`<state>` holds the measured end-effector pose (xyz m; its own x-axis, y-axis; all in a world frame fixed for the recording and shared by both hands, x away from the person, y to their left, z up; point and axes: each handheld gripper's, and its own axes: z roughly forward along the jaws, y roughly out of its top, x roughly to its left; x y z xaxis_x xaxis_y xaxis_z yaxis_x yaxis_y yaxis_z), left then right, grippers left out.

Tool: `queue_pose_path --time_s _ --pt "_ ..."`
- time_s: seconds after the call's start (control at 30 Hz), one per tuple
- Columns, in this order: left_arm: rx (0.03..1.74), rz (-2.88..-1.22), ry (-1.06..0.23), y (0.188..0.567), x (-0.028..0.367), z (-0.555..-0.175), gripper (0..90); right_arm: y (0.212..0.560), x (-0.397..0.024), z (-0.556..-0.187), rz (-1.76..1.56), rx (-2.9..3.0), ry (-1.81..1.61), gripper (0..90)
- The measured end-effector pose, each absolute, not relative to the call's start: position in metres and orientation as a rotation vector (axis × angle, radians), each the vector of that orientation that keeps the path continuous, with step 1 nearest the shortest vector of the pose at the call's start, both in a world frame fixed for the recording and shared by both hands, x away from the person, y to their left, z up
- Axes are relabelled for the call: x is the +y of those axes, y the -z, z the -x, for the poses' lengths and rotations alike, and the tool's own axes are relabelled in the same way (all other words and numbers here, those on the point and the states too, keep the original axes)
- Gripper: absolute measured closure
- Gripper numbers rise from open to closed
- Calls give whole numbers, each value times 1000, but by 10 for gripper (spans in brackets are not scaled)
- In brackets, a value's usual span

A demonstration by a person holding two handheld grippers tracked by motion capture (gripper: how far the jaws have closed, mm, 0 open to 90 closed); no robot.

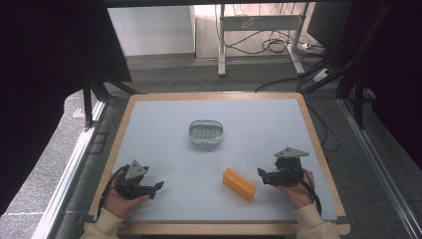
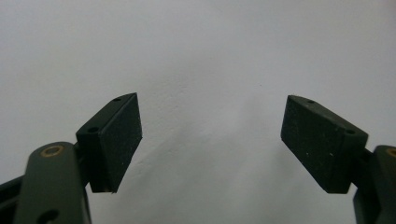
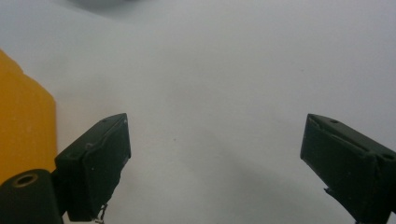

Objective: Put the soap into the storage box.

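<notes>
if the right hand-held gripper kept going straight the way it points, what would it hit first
Probably the orange block. In the high view the right hand-held gripper points toward it with bare table between. Its own view has the block off to the left, so it might slip past.

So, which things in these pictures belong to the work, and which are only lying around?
Part of the work:
- orange rectangular block, lying on the table beside the right tool
- small grey oval dish with a slotted bottom, mid-table
- left tool, open, holding nothing

Only lying around:
- black cables on the floor
- metal desk frame behind the table
</notes>
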<state>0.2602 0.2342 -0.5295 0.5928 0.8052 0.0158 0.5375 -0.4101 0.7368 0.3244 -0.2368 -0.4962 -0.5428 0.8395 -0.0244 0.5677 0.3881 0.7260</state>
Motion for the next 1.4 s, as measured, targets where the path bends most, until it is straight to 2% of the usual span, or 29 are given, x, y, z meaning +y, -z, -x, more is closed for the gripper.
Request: queue_pose_path --time_s 0.7,1.4 --pt "1062 -2107 -484 529 235 -261 202 483 -238 -323 -1222 2285 -985 144" --pt "1053 -2115 -479 529 234 -260 202 452 -227 -317 -1155 2338 -998 208"
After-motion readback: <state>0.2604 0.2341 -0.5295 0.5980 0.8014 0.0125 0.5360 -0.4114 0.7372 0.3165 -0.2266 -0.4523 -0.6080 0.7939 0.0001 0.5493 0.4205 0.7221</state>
